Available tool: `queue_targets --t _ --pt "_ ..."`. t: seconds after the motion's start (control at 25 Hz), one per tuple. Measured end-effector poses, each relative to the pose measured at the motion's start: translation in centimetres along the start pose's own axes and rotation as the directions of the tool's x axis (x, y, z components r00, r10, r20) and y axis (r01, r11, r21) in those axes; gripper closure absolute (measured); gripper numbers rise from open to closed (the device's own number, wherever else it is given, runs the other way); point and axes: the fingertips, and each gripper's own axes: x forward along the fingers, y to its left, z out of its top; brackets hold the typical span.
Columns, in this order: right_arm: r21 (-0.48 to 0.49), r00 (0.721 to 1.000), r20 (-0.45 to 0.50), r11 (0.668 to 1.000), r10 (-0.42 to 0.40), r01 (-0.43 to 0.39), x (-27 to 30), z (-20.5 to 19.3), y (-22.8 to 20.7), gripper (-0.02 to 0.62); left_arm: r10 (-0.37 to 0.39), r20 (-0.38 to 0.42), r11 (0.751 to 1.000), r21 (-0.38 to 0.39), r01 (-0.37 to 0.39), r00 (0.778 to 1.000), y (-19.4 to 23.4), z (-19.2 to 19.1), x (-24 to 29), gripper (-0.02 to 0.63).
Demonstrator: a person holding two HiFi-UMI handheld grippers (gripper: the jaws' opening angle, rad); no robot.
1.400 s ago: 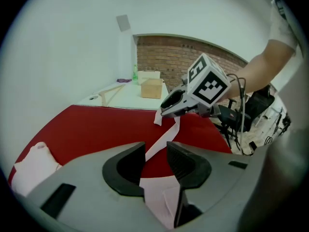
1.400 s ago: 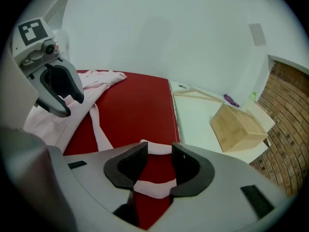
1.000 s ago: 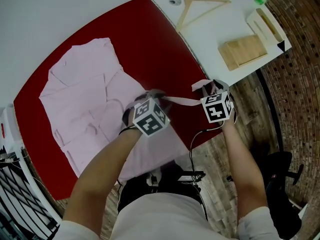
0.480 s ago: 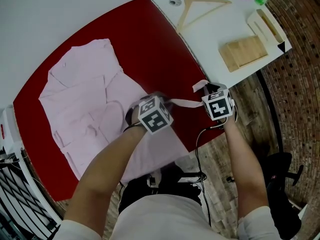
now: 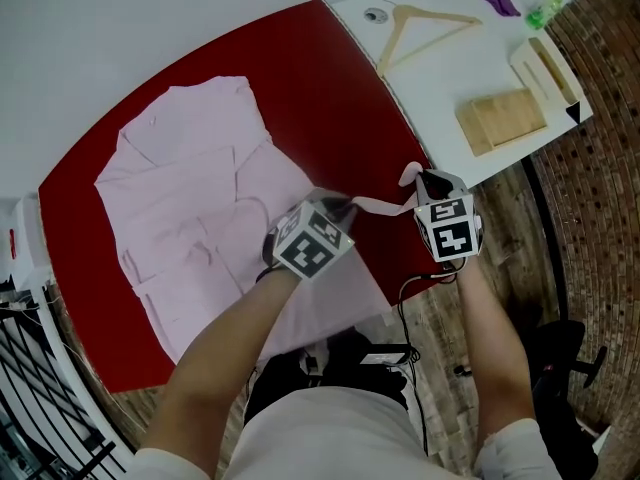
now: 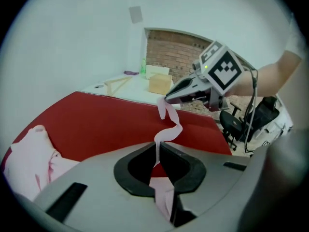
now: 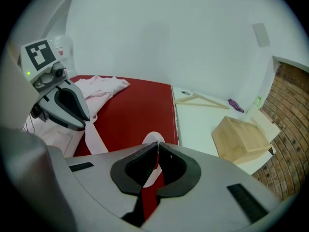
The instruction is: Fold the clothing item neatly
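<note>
Pink and thin, that strip (image 6: 169, 124) between the two tools. Is it part of the pink shirt (image 5: 200, 198)?

Looks so. It's a narrow, soft band that twists once in the air on its way from the left gripper (image 6: 157, 148) to the right gripper (image 7: 157, 149). Both sets of jaws have just been closing, and each now pinches an end of it flat between dark, curved pads.

And the rest of the garment?

Spread out and lightly creased on the red cloth (image 5: 320, 78), on the left gripper's outer side, away from the right one. Its near edge passes under the left forearm (image 5: 235, 343).

What's past the right gripper?

Ahead of its tips, a smooth white tabletop (image 5: 440, 78) with a pale wooden hanger (image 5: 425, 23) and a blocky light-wood box (image 5: 502, 120) on it.
</note>
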Motion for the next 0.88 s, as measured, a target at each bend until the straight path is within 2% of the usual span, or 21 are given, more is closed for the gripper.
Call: queue_targets --t 0.16,0.32,0.64,0.88 --pt "-0.007 0.998 0.064 1.000 0.014 -0.013 -1.2 2.6 2.1 0.571 0.039 0.064 0.994 -0.105 -0.032 0.997 0.7 -0.4 -2.5 0.578" --pt "-0.017 0.991 0.123 0.999 0.047 -0.045 -2.0 5.4 4.7 0.572 0.090 0.102 0.976 -0.206 -0.067 0.991 1.8 -1.7 -5.2 0.578" --pt "-0.101 0.968 0.192 0.984 0.162 -0.145 -2.9 10.1 12.9 0.572 0.170 0.131 0.911 -0.399 -0.105 0.977 3.3 -6.3 -9.2 0.577" --pt "-0.137 0.947 0.238 0.973 0.214 -0.185 -3.7 13.2 17.9 0.572 0.152 0.145 0.874 -0.482 -0.064 0.978 3.4 -8.8 -10.2 0.575"
